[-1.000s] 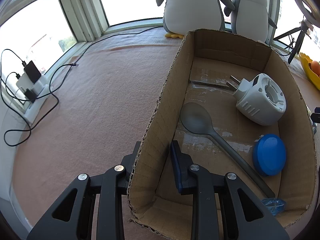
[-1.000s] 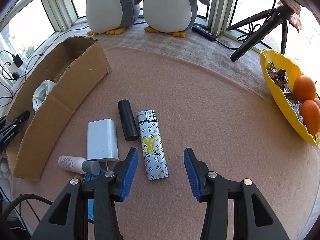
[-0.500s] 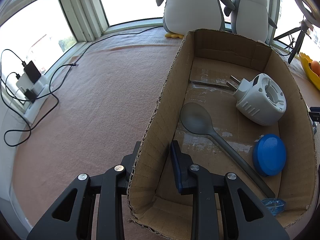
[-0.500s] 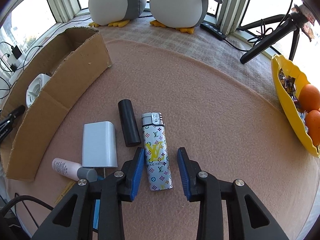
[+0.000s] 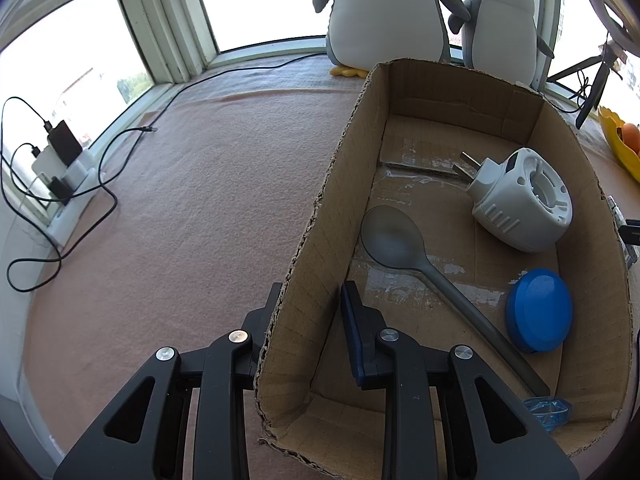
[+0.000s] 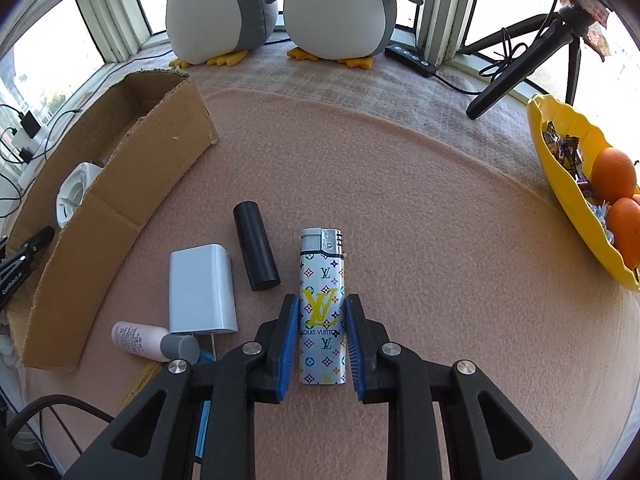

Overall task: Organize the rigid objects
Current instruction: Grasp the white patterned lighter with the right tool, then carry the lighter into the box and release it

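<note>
1. At ten o'clock from your right gripper [image 6: 322, 334], the cardboard box [image 6: 132, 184] stood on the pink mat [image 6: 400, 200]; your left gripper [image 5: 310, 316] pinched its side wall, one finger inside, one outside.
2. Inside the box lay a white plug-in device [image 5: 520, 200], a grey spoon [image 5: 408, 252] and a blue lid [image 5: 538, 310].
3. Your right gripper's jaws had just been closing, and the pads met both sides of the patterned lighter [image 6: 323, 312], which lay flat pointing to twelve o'clock.
4. At nine to eleven o'clock of the lighter lay a white charger [image 6: 202, 290], black cylinder [image 6: 256, 252] and small pink bottle [image 6: 138, 338].
</note>
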`<state>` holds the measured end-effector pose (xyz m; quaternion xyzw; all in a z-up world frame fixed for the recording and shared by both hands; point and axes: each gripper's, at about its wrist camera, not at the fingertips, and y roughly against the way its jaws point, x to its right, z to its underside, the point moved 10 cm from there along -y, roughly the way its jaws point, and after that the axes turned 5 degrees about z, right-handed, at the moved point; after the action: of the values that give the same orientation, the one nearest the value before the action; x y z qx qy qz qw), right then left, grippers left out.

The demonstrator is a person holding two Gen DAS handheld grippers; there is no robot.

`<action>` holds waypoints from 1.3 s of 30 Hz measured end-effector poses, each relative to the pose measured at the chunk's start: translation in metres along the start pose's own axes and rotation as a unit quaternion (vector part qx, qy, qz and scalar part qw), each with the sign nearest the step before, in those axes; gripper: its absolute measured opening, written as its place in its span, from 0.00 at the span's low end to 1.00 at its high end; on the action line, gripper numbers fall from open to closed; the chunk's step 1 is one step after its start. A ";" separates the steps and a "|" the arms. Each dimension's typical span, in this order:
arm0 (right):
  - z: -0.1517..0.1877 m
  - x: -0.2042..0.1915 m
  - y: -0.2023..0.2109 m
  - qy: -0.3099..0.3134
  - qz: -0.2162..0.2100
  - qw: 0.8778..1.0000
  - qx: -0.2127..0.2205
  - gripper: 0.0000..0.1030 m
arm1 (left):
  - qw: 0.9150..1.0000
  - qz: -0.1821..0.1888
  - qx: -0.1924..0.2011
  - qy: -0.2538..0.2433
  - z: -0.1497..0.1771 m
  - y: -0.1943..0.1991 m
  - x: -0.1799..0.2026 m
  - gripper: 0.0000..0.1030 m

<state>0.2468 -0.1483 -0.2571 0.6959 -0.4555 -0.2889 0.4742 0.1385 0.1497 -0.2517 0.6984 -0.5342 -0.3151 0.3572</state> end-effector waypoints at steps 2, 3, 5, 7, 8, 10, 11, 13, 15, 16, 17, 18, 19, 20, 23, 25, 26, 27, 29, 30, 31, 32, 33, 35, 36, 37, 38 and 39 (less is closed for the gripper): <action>0.003 0.004 0.003 -0.007 0.000 1.000 0.002 0.20 | 1.000 0.000 0.000 0.000 0.000 0.000 0.000 0.24; 0.004 0.005 0.006 -0.011 0.000 1.000 0.004 0.20 | 1.000 0.000 0.000 0.000 0.000 0.000 0.000 0.24; 0.005 0.007 0.011 -0.017 -0.001 1.000 0.009 0.20 | 1.000 0.000 0.000 0.000 0.000 0.000 0.000 0.24; 0.006 0.008 0.017 -0.021 -0.002 1.000 0.014 0.20 | 1.000 0.001 0.000 0.001 0.000 0.000 0.000 0.24; 0.006 0.008 0.020 -0.024 -0.004 1.000 0.017 0.20 | 1.000 0.002 0.000 0.001 0.000 0.000 0.000 0.24; 0.006 0.006 0.028 -0.028 -0.009 0.999 0.023 0.20 | 1.000 0.003 0.001 0.002 0.001 0.000 0.000 0.24; 0.006 0.004 0.033 -0.027 -0.011 0.999 0.027 0.20 | 1.000 0.003 0.001 0.002 0.001 0.000 0.000 0.24; 0.004 -0.002 0.042 -0.025 -0.016 0.999 0.035 0.20 | 1.000 0.004 0.001 0.003 0.001 -0.001 0.000 0.24; 0.001 -0.009 0.052 -0.021 -0.023 0.999 0.044 0.20 | 1.000 0.005 0.001 0.003 0.001 -0.001 0.000 0.24; 0.000 -0.014 0.058 -0.019 -0.028 0.998 0.049 0.20 | 1.000 0.006 0.001 0.004 0.000 -0.001 -0.001 0.24; -0.002 -0.020 0.062 -0.017 -0.033 0.998 0.053 0.20 | 1.000 0.006 0.001 0.004 0.000 -0.001 -0.002 0.24; -0.004 -0.026 0.067 -0.013 -0.039 0.998 0.056 0.20 | 1.000 0.007 0.001 0.004 0.000 -0.001 -0.002 0.24; -0.006 -0.033 0.071 -0.009 -0.045 0.997 0.060 0.20 | 1.000 0.008 0.002 0.005 0.000 -0.001 -0.002 0.24; -0.008 -0.040 0.075 -0.004 -0.050 0.997 0.064 0.20 | 1.000 0.008 0.002 0.006 0.000 -0.001 -0.002 0.24; -0.014 -0.064 0.088 0.011 -0.066 0.995 0.076 0.20 | 1.000 0.009 0.002 0.006 0.000 -0.001 -0.002 0.24; -0.017 -0.082 0.095 0.022 -0.077 0.993 0.082 0.20 | 1.000 0.009 0.002 0.007 0.000 -0.002 -0.002 0.24; -0.018 -0.090 0.098 0.028 -0.083 0.993 0.084 0.20 | 1.000 0.010 0.002 0.007 0.000 -0.002 -0.002 0.24; -0.018 -0.099 0.100 0.034 -0.089 0.992 0.085 0.20 | 1.000 0.010 0.002 0.008 0.000 -0.002 -0.002 0.24; -0.018 -0.116 0.103 0.046 -0.098 0.990 0.087 0.20 | 1.000 0.011 0.003 0.009 -0.001 -0.002 -0.002 0.24; -0.018 -0.123 0.104 0.051 -0.101 0.990 0.087 0.20 | 1.000 0.011 0.003 0.009 -0.001 -0.002 -0.002 0.24; -0.018 -0.132 0.105 0.055 -0.107 0.989 0.087 0.20 | 1.000 0.011 0.003 0.009 -0.001 -0.002 -0.002 0.24; -0.018 -0.139 0.104 0.058 -0.111 0.988 0.087 0.20 | 1.000 0.011 0.003 0.009 -0.001 -0.002 -0.002 0.24; -0.018 -0.146 0.104 0.061 -0.116 0.988 0.086 0.20 | 1.000 0.011 0.003 0.009 -0.001 -0.002 -0.002 0.24; -0.017 -0.158 0.102 0.067 -0.123 0.987 0.084 0.20 | 1.000 0.012 0.003 0.009 -0.001 -0.002 -0.002 0.24; -0.017 -0.164 0.101 0.069 -0.126 0.986 0.083 0.20 | 1.000 0.012 0.003 0.009 -0.001 -0.002 -0.002 0.24; -0.016 -0.170 0.100 0.072 -0.128 0.986 0.082 0.20 | 1.000 0.012 0.003 0.009 -0.001 -0.002 -0.002 0.24; -0.015 -0.175 0.098 0.075 -0.129 0.986 0.080 0.20 | 1.000 0.012 0.003 0.009 -0.001 -0.002 -0.002 0.24; -0.015 -0.180 0.096 0.076 -0.132 0.985 0.077 0.20 | 1.000 0.012 0.003 0.009 -0.001 -0.002 -0.002 0.24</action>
<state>0.1493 0.0079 -0.1681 0.8045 -0.3430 -0.2590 0.4099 0.1396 0.1524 -0.2531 0.6960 -0.5401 -0.3029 0.3636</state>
